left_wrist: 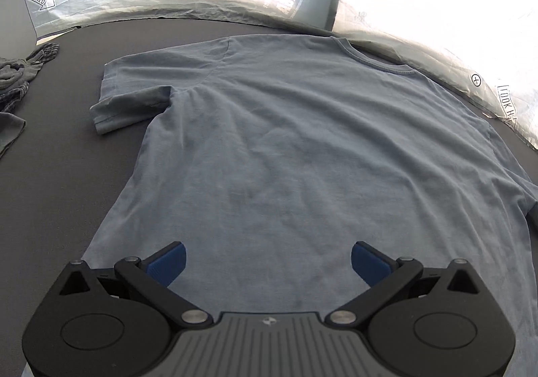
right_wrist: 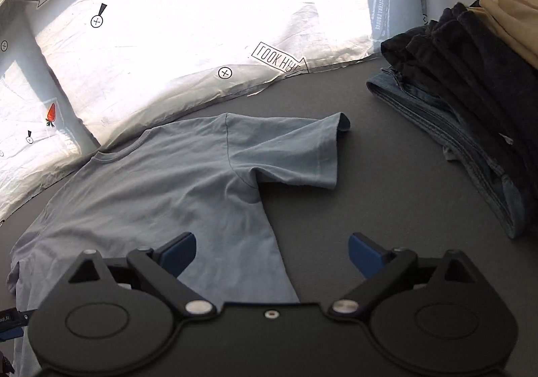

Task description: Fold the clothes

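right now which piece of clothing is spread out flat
The blue t-shirt, laid open in front of both grippers. The dark clothes and jeans to its right sit stacked; the grey clothes to its left lie crumpled.

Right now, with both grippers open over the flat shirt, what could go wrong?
The light blue cotton T-shirt lies wrinkled, so folds may set creased. The right gripper straddles the shirt's side edge and may pinch only one layer. The stack of dark folded clothes sits close to the sleeve, possibly snagging a swing.
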A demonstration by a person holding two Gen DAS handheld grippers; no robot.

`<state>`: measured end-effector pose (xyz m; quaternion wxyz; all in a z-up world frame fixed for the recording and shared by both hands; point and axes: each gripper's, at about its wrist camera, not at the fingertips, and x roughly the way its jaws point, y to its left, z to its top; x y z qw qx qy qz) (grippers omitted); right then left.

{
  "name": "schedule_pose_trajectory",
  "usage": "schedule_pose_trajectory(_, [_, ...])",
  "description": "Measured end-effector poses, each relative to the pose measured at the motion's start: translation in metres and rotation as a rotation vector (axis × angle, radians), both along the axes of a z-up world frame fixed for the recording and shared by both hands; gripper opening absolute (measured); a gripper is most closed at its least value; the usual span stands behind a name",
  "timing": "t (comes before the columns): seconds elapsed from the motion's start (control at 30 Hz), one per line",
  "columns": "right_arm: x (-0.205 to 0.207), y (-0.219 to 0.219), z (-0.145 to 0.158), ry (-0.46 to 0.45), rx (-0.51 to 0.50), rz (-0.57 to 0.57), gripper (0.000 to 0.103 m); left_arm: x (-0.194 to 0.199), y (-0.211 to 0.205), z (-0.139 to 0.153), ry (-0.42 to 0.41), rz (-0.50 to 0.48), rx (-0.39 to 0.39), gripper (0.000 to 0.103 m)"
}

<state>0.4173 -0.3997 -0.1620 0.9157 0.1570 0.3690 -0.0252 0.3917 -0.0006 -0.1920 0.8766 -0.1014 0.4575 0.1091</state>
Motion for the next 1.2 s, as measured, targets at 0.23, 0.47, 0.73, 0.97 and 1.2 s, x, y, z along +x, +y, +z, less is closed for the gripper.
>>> schedule_pose_trajectory(0.23, [-0.029,0.078,-0.001,0.008,0.064,0.095,0.103,-0.073,0.069,0.013,-0.010,0.095,0.019,0.103])
schedule_pose_trajectory(0.47, [-0.025,0.165,-0.005,0.069,0.167,0.177,0.103,-0.101,0.133,0.019,-0.033,0.112,-0.008,0.103])
schedule_pose_trajectory(0.73, [0.018,0.266,-0.031,0.250,0.740,0.160,0.098,-0.079,0.209,0.014,-0.052,0.129,-0.070,0.103])
schedule_pose_trajectory(0.97, [0.067,0.368,-0.059,0.414,0.989,0.084,0.056,-0.022,0.250,0.004,-0.038,0.076,-0.111,0.103])
schedule_pose_trajectory(1.2, [0.112,0.427,-0.091,0.530,1.051,-0.031,0.044,0.048,0.279,-0.007,-0.004,0.071,-0.186,0.103])
